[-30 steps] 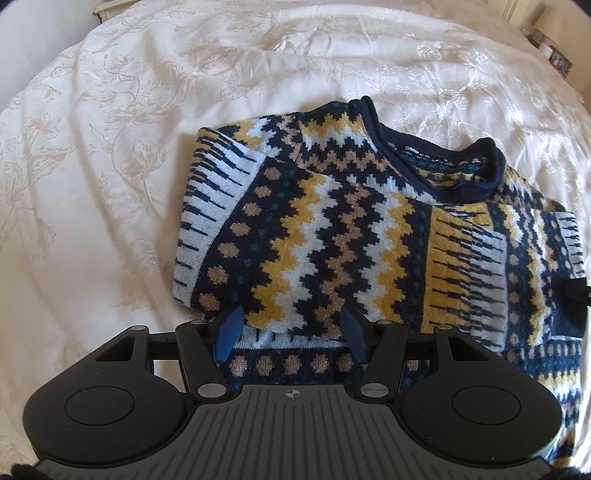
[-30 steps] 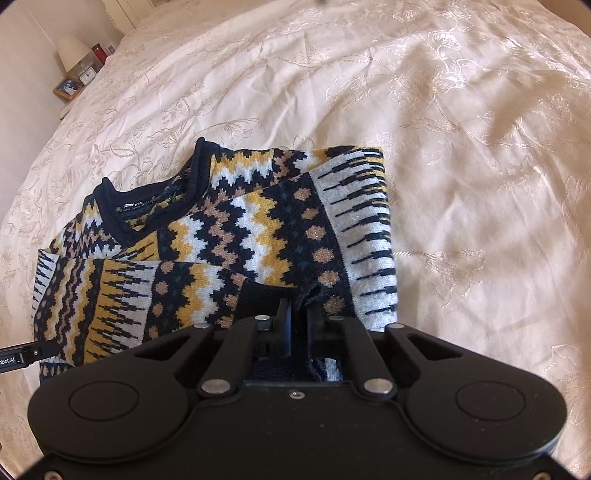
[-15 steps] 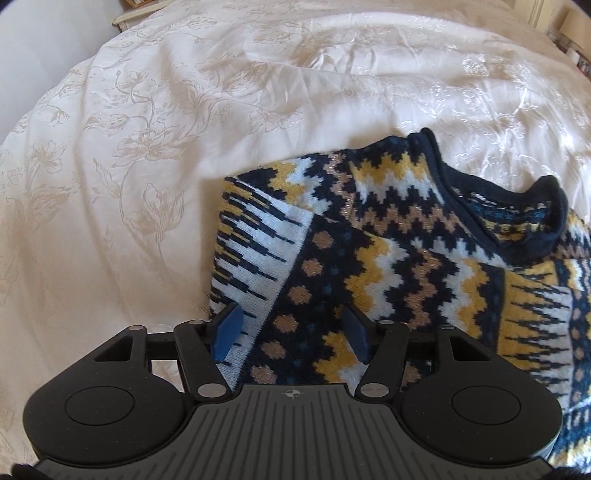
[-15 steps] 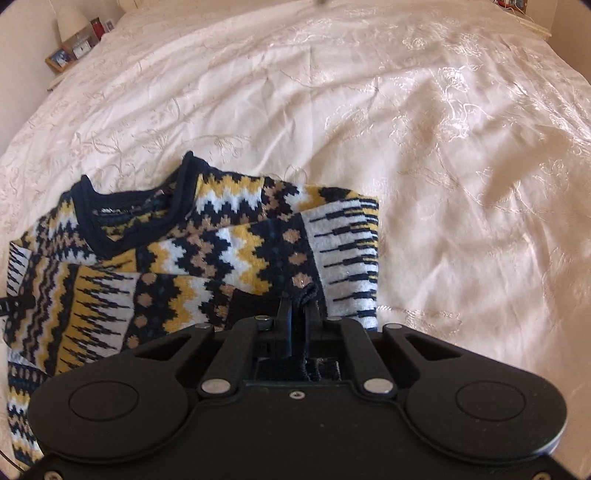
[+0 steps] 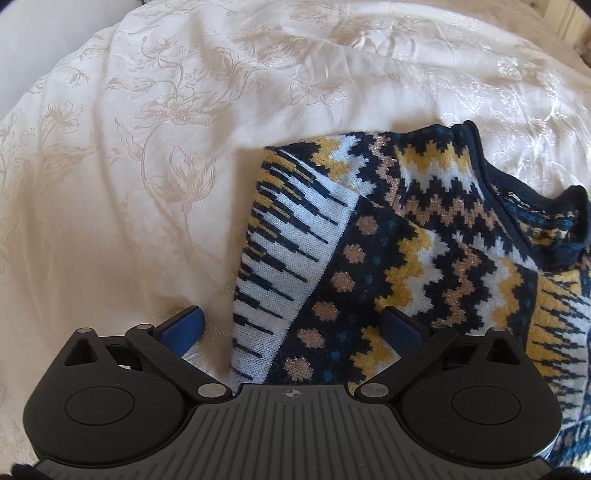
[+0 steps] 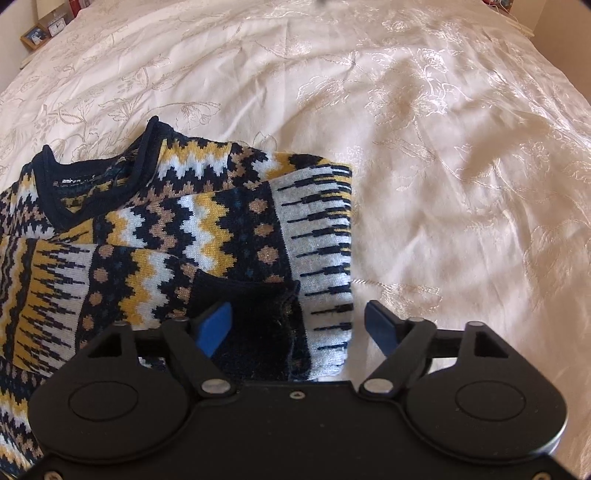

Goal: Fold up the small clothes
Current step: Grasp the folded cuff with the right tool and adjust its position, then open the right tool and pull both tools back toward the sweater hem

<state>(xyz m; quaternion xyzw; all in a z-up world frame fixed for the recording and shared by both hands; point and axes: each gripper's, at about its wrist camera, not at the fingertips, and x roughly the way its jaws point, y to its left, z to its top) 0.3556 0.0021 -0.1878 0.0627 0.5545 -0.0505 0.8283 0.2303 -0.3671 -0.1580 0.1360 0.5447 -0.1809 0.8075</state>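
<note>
A small knitted sweater (image 5: 388, 258) in navy, yellow, white and tan zigzags lies on the bed, its sleeves folded in across the body. Its navy collar (image 5: 535, 206) points away from me. My left gripper (image 5: 291, 326) hangs over the sweater's left folded edge; its jaws are opening wide and the blue pads (image 5: 184, 326) do not press the knit. In the right wrist view the sweater (image 6: 184, 229) fills the left half. My right gripper (image 6: 299, 326) is opening over the navy sleeve cuff (image 6: 251, 314), which lies loose between the pads.
A cream bedspread (image 5: 147, 184) with an embroidered flower pattern covers the whole bed (image 6: 443, 166). Picture frames and a small clock (image 6: 40, 31) stand on a bedside surface at the far left of the right wrist view. A wall shows at the far right.
Both grippers have opened wide. The right one had been shut on the navy cuff and has let it go. The left gripper slid left to the sweater's folded edge.
</note>
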